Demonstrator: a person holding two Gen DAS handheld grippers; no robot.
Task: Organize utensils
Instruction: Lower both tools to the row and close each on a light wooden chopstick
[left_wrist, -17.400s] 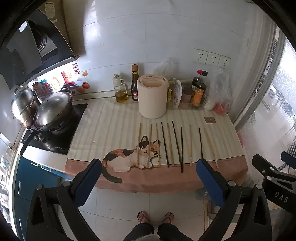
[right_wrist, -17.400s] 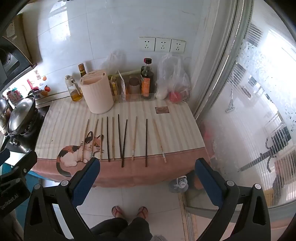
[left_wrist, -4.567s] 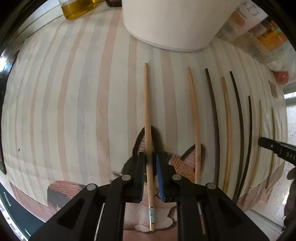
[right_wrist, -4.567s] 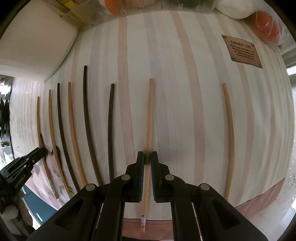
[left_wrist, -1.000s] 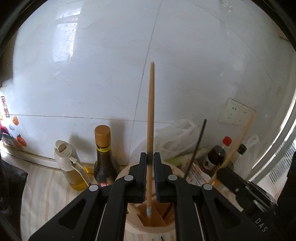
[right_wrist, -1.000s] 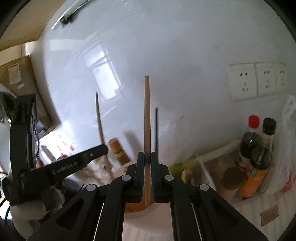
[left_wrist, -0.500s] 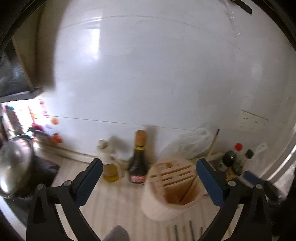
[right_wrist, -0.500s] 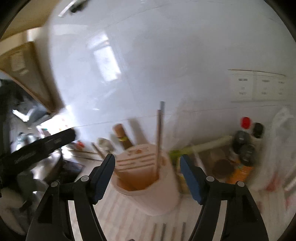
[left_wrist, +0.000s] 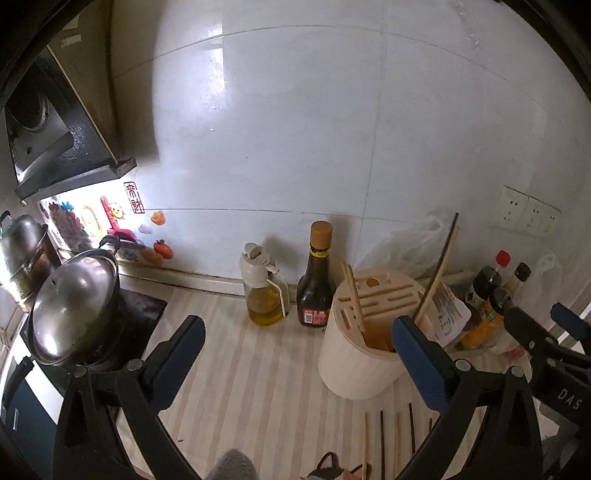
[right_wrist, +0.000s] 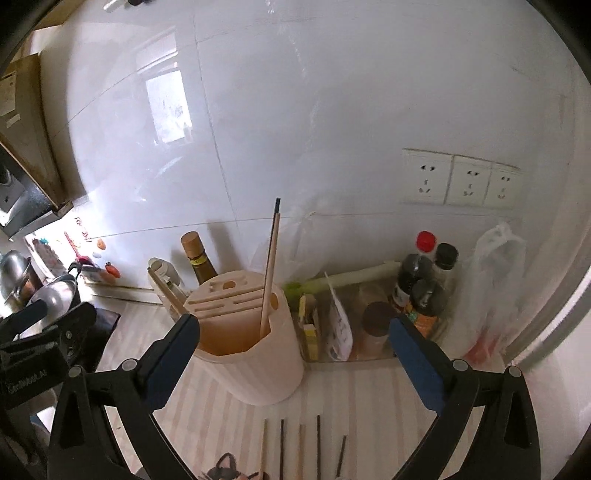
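Observation:
A cream round utensil holder (left_wrist: 354, 365) stands on the striped mat. One light wooden chopstick (left_wrist: 352, 295) leans in its left slot. A second light one (left_wrist: 437, 273) and a dark one (left_wrist: 448, 240) lean at its right. Several more chopsticks (left_wrist: 382, 443) lie on the mat in front. My left gripper (left_wrist: 297, 356) is open and empty, above and in front of the holder. In the right wrist view, the holder (right_wrist: 255, 362) sits just beyond my right gripper (right_wrist: 295, 360), whose jaws are opening with nothing between them. A light chopstick (right_wrist: 269, 273) stands upright there.
An oil dispenser (left_wrist: 264, 291) and a dark sauce bottle (left_wrist: 316, 284) stand left of the holder by the wall. A lidded wok (left_wrist: 74, 302) sits on the stove at far left. Sauce bottles (right_wrist: 424, 280), packets and a plastic bag (right_wrist: 491, 288) crowd the right.
Both grippers were shut on upright wooden chopsticks over the holder. Both have let go and opened wide, the chopsticks now rest in the holder, and both hands have drawn back and up.

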